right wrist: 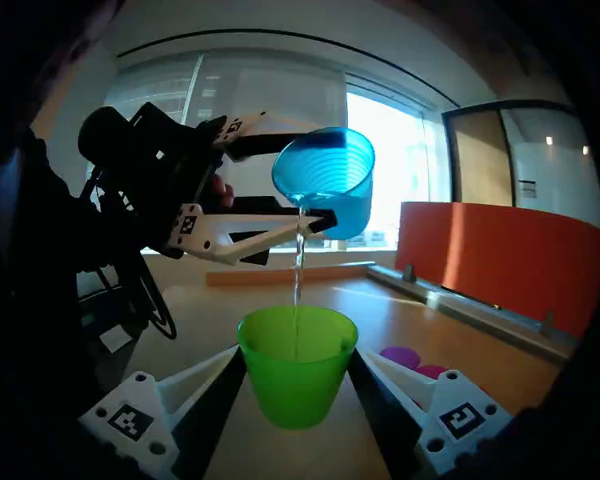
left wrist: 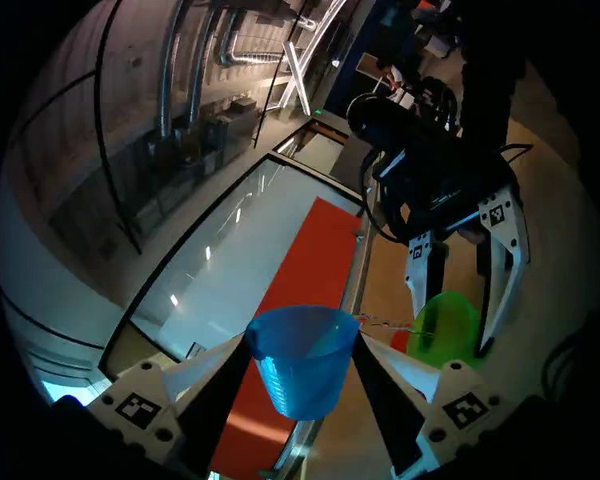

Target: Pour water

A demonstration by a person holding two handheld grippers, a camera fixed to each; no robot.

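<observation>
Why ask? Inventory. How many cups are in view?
2: blue cup in the left gripper, green cup in the right gripper. Purple shapes behind might be more.

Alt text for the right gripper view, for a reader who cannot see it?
Water runs in a thin stream from a tilted blue cup, held by the left gripper, into a green cup that the right gripper grips. Below is a wooden table, with an orange partition and bright windows behind.
</observation>
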